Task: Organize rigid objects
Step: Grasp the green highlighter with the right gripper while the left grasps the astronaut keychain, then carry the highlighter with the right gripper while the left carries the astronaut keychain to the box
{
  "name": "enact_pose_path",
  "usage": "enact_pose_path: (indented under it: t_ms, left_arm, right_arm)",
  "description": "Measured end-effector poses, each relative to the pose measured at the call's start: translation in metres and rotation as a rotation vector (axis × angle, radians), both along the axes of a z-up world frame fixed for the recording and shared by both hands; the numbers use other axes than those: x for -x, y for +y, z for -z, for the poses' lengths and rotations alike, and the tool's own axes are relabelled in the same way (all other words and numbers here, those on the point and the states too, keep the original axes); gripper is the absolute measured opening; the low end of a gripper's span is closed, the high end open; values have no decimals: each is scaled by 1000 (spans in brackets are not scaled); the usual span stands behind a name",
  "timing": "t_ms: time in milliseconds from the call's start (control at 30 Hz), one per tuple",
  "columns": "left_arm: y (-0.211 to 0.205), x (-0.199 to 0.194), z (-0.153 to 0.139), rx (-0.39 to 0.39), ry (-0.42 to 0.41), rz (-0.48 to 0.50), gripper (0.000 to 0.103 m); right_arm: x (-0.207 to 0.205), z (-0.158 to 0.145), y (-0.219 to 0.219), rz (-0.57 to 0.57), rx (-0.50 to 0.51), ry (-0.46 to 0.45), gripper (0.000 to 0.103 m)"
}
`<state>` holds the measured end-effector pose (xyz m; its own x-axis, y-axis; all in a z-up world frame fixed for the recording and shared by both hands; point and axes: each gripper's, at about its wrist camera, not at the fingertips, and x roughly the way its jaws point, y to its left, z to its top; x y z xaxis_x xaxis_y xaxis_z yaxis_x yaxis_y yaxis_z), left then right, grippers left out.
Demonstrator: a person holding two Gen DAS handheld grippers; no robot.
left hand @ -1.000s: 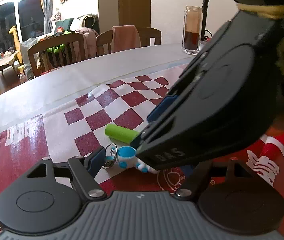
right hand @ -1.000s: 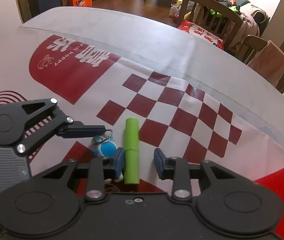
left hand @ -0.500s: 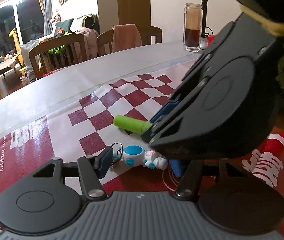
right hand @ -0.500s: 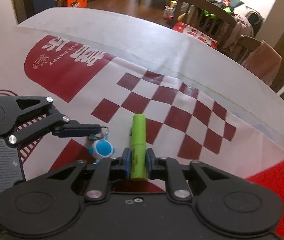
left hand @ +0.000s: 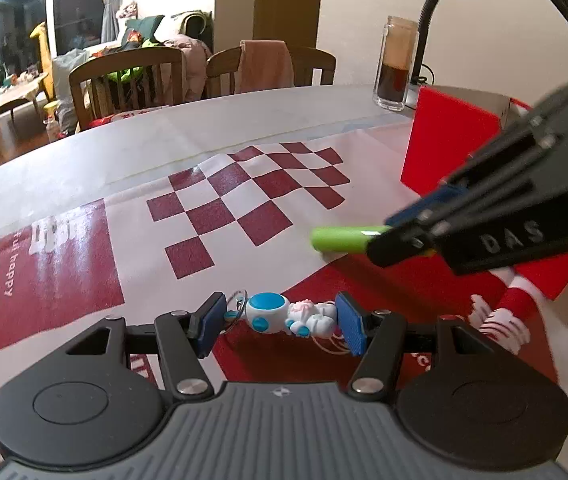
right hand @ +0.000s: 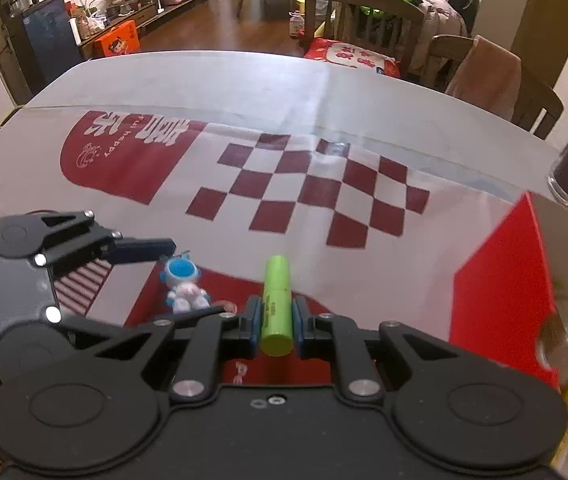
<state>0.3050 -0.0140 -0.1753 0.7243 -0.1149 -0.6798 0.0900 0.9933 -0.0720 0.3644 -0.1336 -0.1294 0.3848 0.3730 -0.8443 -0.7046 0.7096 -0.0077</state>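
Since the earlier frame, the right gripper (right hand: 276,322) has clenched on the green cylinder (right hand: 276,304) and lifted it off the worktop (right hand: 244,92); a second ago the cylinder lay flat between parted pads. The left gripper (left hand: 280,322) has narrowed around the toy keychain figure (left hand: 287,314): both blue pads bracket it, the right pad touching its feet, the left pad at its ring. Firm contact on the ring side cannot be confirmed. The figure rests on the red-and-white printed cover (left hand: 220,208).

Only the left wrist view shows the cylinder in profile, projecting clear of the cover. Only the right wrist view shows both pads pressed against its sides. A red box (right hand: 503,292) stands just right of the right gripper; a glass jar (left hand: 395,64) stands beyond it.
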Motion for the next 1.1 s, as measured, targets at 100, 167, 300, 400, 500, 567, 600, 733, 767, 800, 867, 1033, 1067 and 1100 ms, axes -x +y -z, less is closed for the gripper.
enact_pose_path:
  t_ms: [100,167,300,400,500,567,600,733,767,800,867,1033,1067,1100]
  left_arm:
    - [0,6,-8,22,-3,-12,59]
    - [-1,11,-14,37,-8,-18,59]
    - [-4,19,-26,56,-15,-26,59]
    - [-7,26,-37,62,-28,-27,59]
    - [-11,31,-50,67,-41,-28,59]
    - [-15,35,-61,65,-55,-25,59]
    - [-18,36,-65,63,-61,-21,59]
    - [-31,41,-87,51,-90,-2,59]
    - [-35,42,-93,47,-98,6,59]
    - [-39,43,-98,45,-106,13,59]
    - [-49,42,-110,41,-124,30,59]
    - [-75,38,-134,30,-168,76,59]
    - [-83,37,-138,18,-181,89,59]
    - [-88,36,-141,13,-189,97,59]
  right_arm:
    - [9,-6,-10,13,-12,1,15]
    - [14,-12,-15,18,-23,-4,15]
    - [25,-26,-28,31,-45,-18,15]
    - [33,-39,-39,38,-66,-32,15]
    - [41,-53,-52,48,-87,-55,15]
    - [44,-61,-60,55,-99,-69,15]
    - [46,-66,-64,59,-105,-76,15]
    - [51,-83,-83,79,-134,-105,15]
    - [52,-87,-89,86,-141,-114,15]
    - [53,-91,-93,90,-147,-121,15]
    - [54,-100,-104,98,-161,-137,15]
    - [53,-114,-131,118,-179,-169,15]
    - [51,-115,-135,122,-179,-175,15]
    - [50,-116,-140,128,-178,-180,15]
